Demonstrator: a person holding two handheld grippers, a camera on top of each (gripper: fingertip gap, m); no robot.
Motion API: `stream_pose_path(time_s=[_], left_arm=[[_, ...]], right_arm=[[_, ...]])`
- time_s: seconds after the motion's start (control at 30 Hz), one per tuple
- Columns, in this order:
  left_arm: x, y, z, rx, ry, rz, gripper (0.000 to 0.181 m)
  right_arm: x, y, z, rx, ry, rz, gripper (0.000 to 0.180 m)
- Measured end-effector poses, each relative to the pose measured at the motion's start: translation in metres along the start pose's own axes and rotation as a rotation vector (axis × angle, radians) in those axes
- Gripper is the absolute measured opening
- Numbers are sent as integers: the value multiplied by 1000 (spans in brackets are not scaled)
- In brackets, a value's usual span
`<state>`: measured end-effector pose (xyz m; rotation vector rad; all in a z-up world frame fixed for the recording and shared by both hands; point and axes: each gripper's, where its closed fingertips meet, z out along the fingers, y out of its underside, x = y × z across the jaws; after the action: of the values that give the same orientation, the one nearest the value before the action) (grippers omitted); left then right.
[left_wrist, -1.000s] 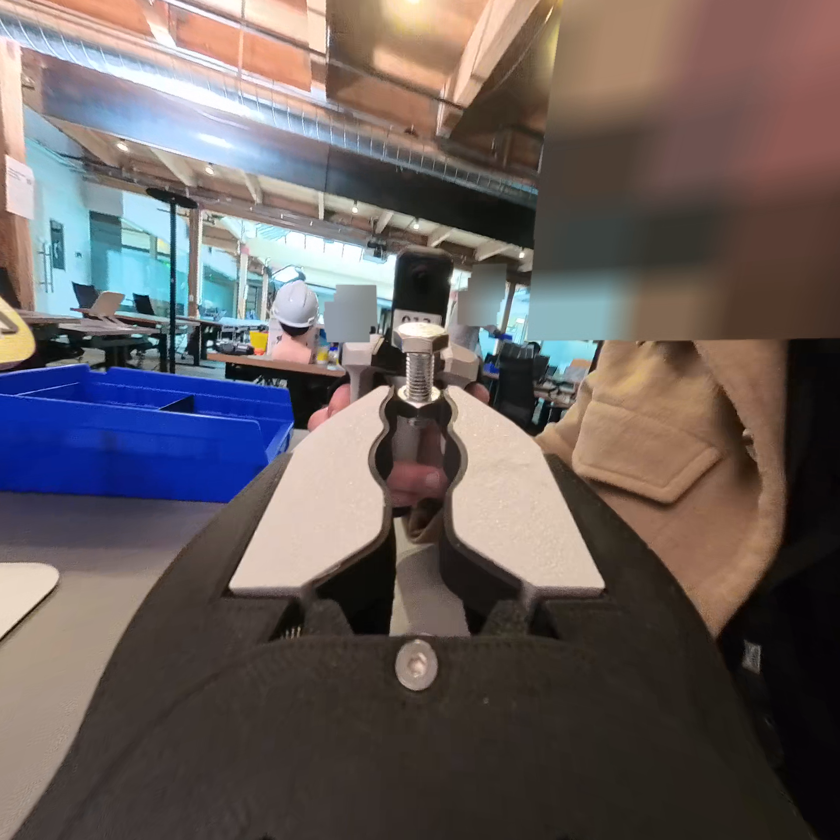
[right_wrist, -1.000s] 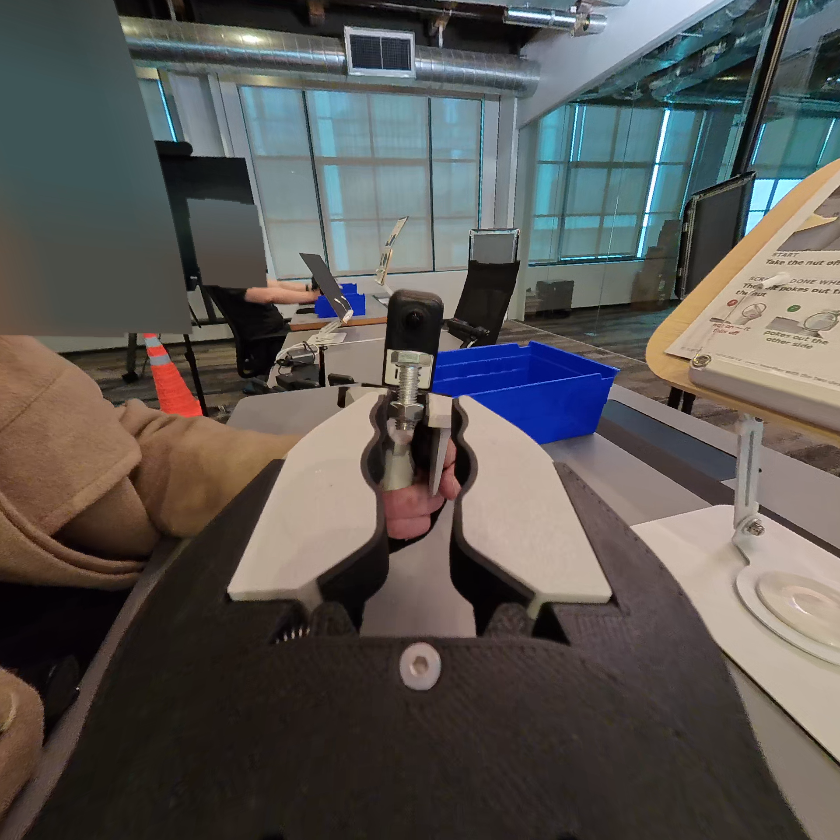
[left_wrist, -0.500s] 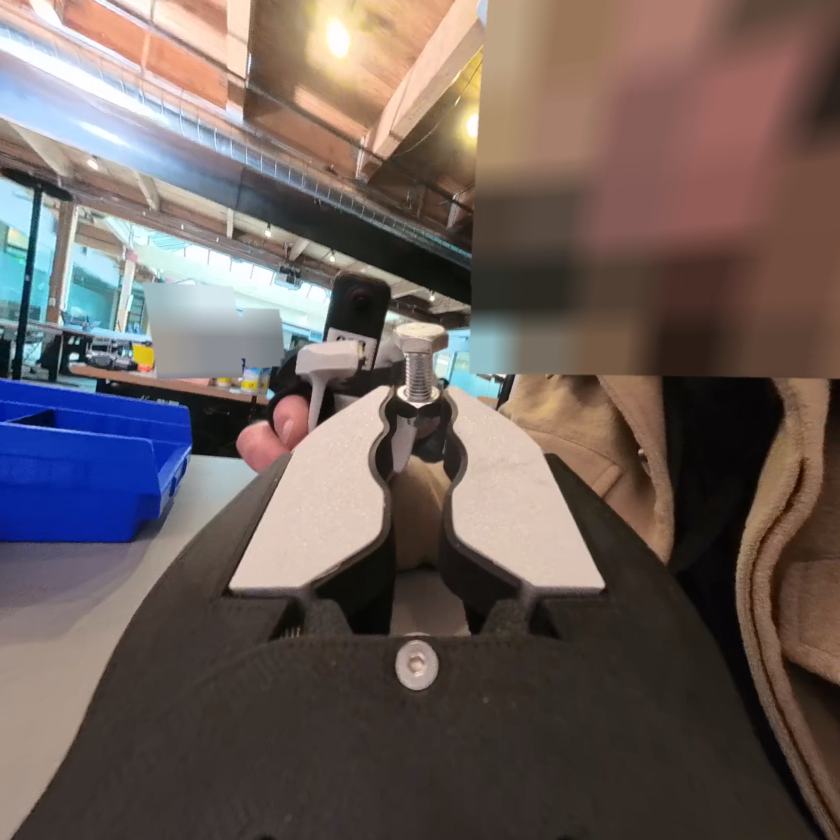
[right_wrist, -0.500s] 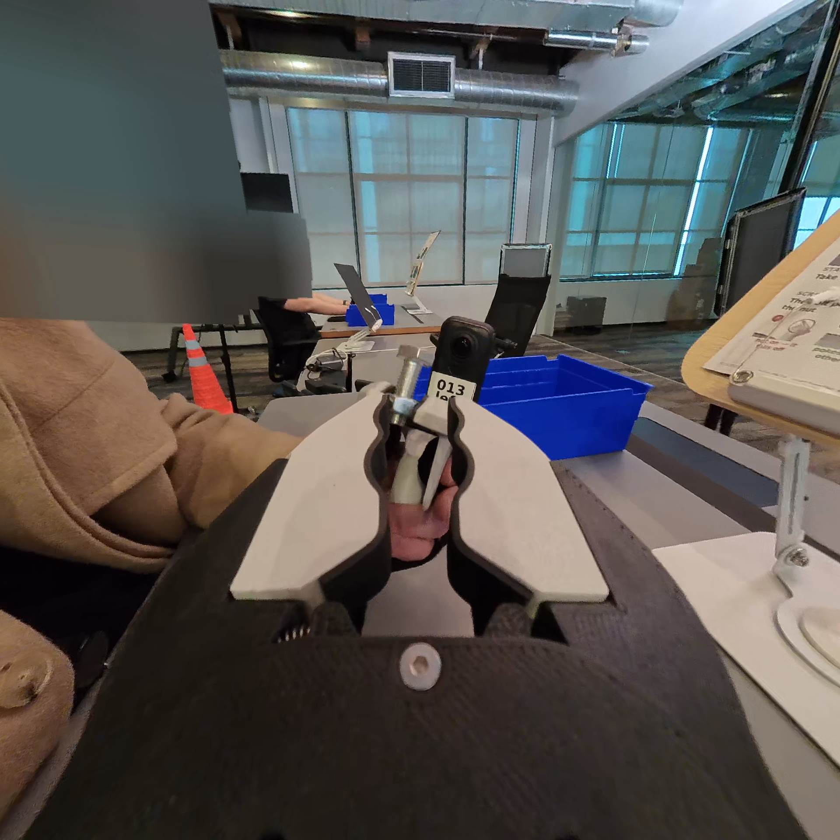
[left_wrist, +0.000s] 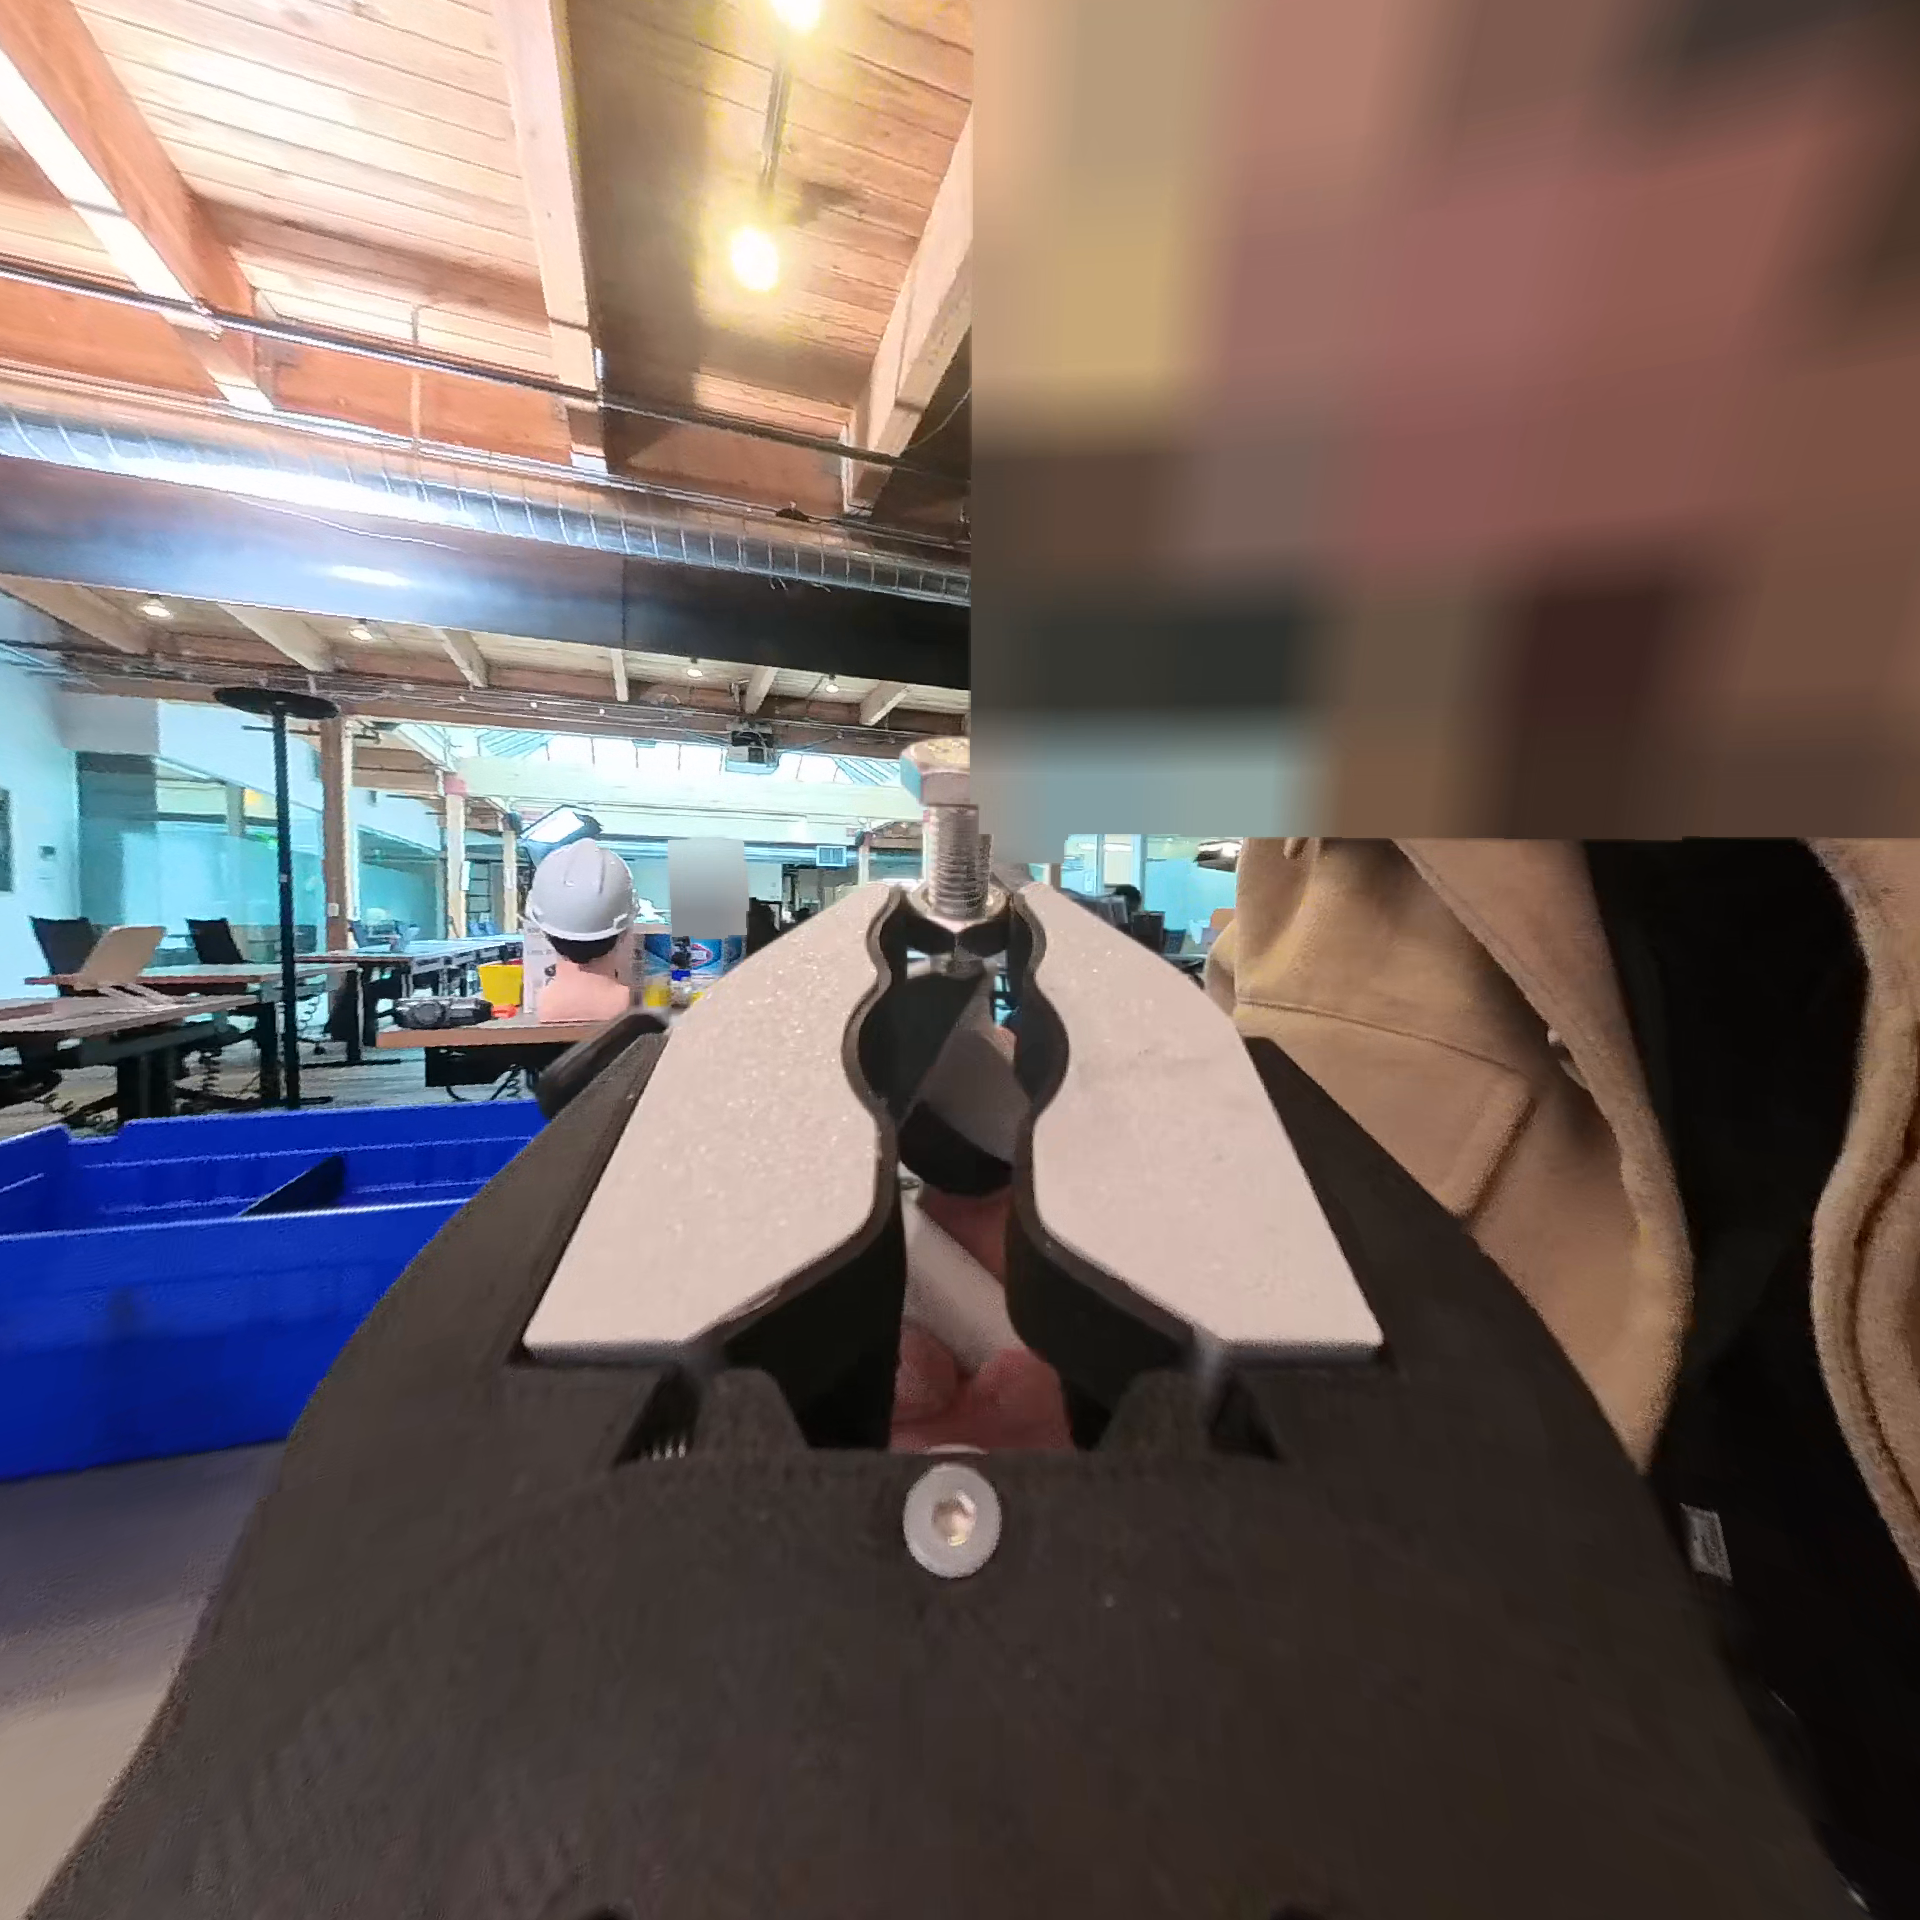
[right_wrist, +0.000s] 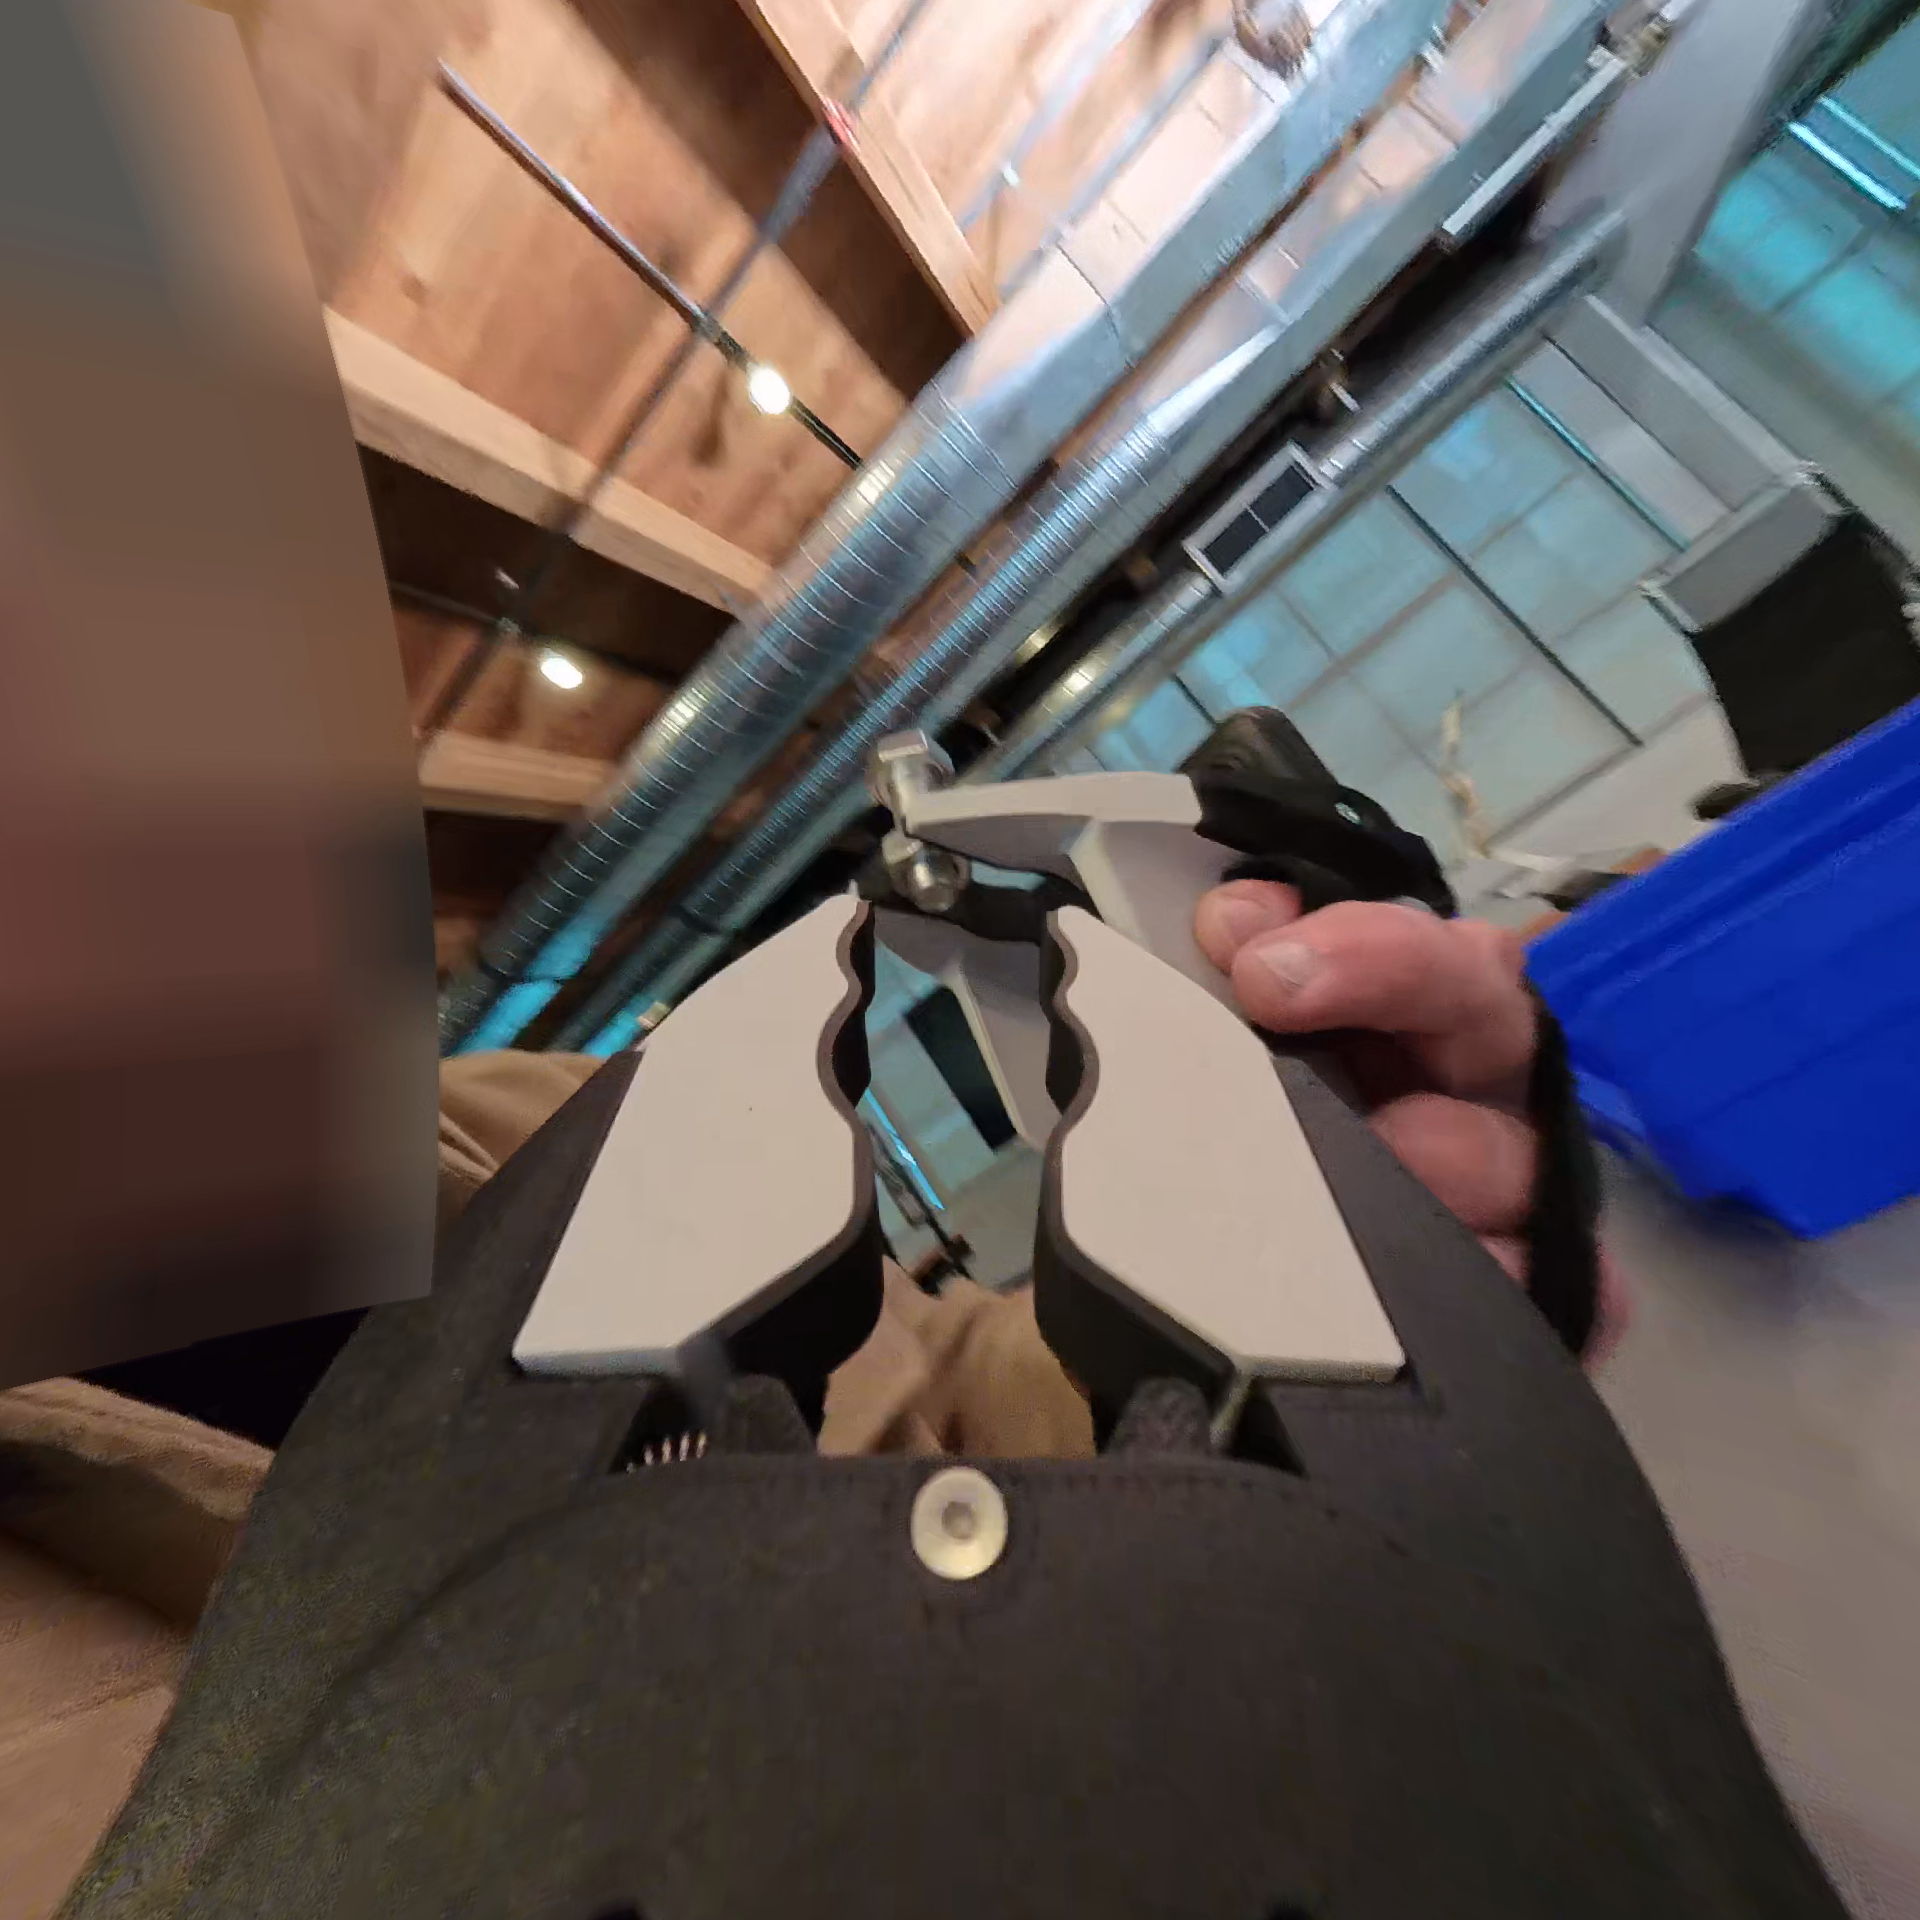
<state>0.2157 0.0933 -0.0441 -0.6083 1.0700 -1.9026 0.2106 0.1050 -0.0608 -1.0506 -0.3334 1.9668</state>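
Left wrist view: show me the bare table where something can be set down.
Bare grey table lies at lower left, bordered by the blue bin behind and the left hand-held gripper to the right. It is crowded at the gripper's tips: they clamp the bolt, and a hand shows between the fingers.

Left tool (left_wrist: 954, 914) closed at its tips; right tool (right_wrist: 956, 925) tilted up, slightly parted.
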Motion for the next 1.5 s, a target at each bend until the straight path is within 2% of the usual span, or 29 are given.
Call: stream_pose_path(time_s=[0.33, 0.57, 0.87, 0.93, 0.97, 1.13, 1.5], left_arm=[[3, -4, 2, -3, 3, 57, 17], [1, -3, 0, -65, -18, 99, 17], [4, -7, 4, 0, 24, 40, 17], [1, -8, 3, -2, 0, 56, 17], [0, -8, 2, -6, -8, 67, 17], [-6, -3, -4, -83, -53, 101, 17], [-8, 1, -8, -173, -85, 163, 17]], right_arm=[[-11, -4, 20, 164, -155, 130, 28], [-8, -4, 21, 166, -115, 86, 17], [-13, -6, 21, 198, -146, 71, 17], [-14, -8, 22, 200, -139, 71, 26], [-12, -7, 22, 194, -115, 66, 20], [-1, -8, 20, 160, -42, 50, 14], [2, -6, 18, 135, -28, 27, 14]])
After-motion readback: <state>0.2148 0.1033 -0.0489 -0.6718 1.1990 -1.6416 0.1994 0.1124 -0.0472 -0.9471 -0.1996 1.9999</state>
